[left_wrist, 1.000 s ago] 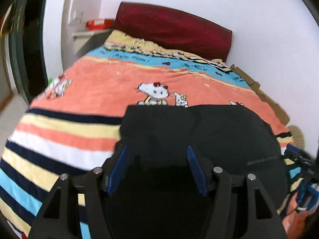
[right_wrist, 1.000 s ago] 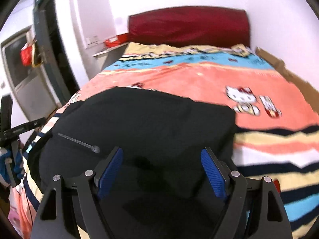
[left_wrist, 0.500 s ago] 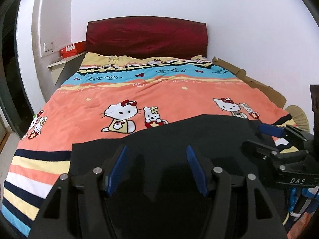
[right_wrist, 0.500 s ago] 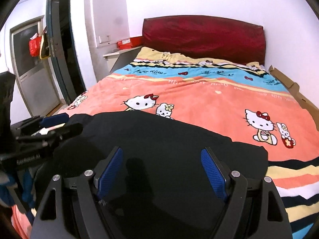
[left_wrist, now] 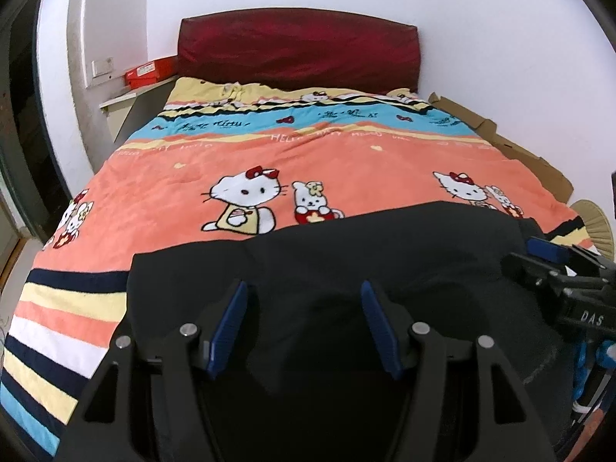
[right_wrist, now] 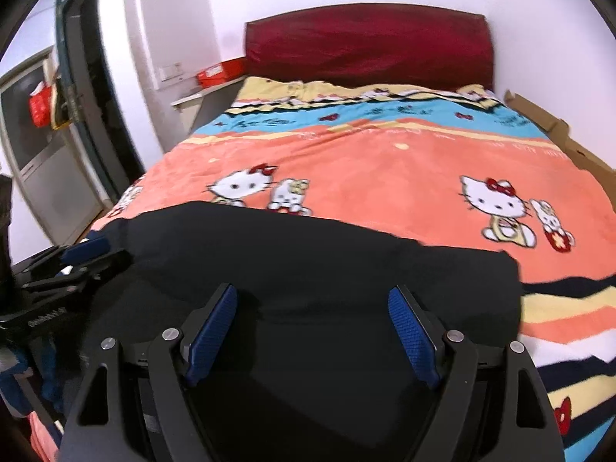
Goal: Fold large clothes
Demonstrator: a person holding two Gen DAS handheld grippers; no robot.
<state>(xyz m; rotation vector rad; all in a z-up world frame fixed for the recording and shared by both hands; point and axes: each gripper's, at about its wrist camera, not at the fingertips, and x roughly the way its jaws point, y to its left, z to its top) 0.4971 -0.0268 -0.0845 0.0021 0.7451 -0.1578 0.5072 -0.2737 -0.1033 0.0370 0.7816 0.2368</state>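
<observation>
Both your grippers, left gripper [left_wrist: 304,327] and right gripper [right_wrist: 312,331], hang spread and empty over the black garment [left_wrist: 346,254]. It lies flat on the near blanket [left_wrist: 346,161]; folds look unfinished.

garment: black garment [left_wrist: 385,269], large, plain dark cloth, no print visible
state: spread mostly flat, a few soft rumples and shallow folds across the middle
pose: far edge runs roughly straight across the bed, one squared corner at its left end
place: on the near end of the bed, over the cartoon-cat blanket [left_wrist: 308,161], covering part of its striped band
</observation>
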